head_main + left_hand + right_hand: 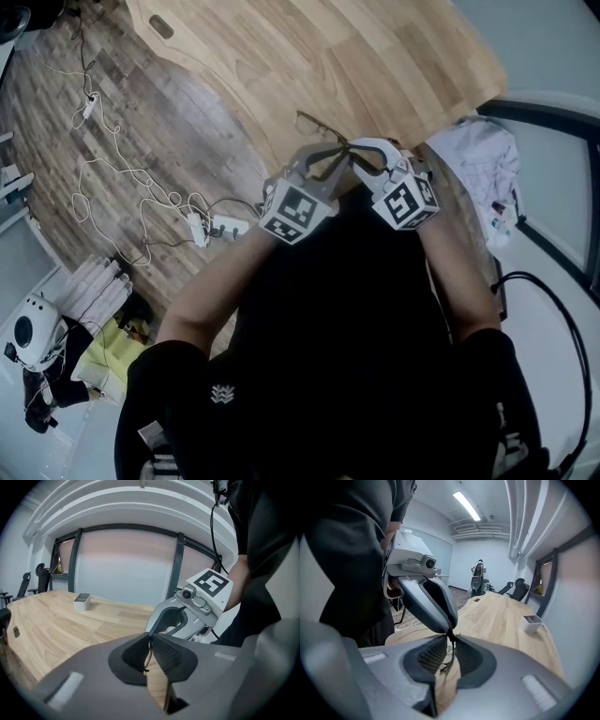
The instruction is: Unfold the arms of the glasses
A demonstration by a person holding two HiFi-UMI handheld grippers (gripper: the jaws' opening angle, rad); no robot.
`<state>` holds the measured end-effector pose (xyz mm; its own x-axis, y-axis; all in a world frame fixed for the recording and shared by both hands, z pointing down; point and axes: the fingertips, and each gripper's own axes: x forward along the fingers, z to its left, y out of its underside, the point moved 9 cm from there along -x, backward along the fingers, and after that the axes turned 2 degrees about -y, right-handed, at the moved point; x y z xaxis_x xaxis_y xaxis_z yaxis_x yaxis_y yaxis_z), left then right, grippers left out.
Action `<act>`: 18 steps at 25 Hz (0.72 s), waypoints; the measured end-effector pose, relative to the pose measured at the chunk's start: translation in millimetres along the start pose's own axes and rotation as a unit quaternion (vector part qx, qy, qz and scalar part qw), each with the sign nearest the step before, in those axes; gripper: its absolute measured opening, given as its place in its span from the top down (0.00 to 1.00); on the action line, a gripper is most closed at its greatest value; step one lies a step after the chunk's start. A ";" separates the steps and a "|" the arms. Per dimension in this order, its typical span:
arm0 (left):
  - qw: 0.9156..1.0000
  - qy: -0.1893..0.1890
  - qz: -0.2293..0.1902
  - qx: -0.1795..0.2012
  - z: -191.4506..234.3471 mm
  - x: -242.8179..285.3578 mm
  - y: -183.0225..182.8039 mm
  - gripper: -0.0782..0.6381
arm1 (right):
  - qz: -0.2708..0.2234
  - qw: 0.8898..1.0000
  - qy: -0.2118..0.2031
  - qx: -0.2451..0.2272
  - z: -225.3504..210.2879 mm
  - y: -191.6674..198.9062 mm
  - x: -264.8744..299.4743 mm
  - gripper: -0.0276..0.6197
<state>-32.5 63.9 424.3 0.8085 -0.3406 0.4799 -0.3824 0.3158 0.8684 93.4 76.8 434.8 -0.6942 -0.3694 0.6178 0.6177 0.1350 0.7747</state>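
Thin wire-framed glasses (317,129) hang in the air over the near edge of the wooden table (375,56), held between both grippers. My left gripper (323,157) is shut on a thin wire part of the glasses (148,654), seen as a dark sliver between its ribbed pads. My right gripper (367,156) is also shut on a thin wire part of the glasses (451,652). The two grippers' tips meet almost nose to nose. Each shows in the other's view: the right gripper (176,620) and the left gripper (447,626). Most of the frame is hidden in both gripper views.
A small white tray (82,601) (531,623) stands far off on the table. On the floor to the left lie white cables and a power strip (212,226). A white cloth bundle (480,156) sits at the right. Office chairs (514,589) stand beyond the table.
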 end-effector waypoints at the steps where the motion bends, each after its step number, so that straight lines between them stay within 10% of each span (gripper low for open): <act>1: 1.000 0.005 0.002 0.004 -2.8 0.8 -1.1 0.85 | -0.001 1.000 0.004 0.005 1.2 0.8 -1.9 0.89; 18: 0.999 -0.035 -0.012 -0.011 14.4 -27.6 7.9 0.81 | -0.035 0.995 0.034 0.084 25.2 27.4 -34.8 0.90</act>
<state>-64.3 63.1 419.7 0.7841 -0.4082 0.4675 -0.3526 0.3270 0.8768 125.2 116.6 437.9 -0.7034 -0.4446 0.5546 0.4933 0.2564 0.8312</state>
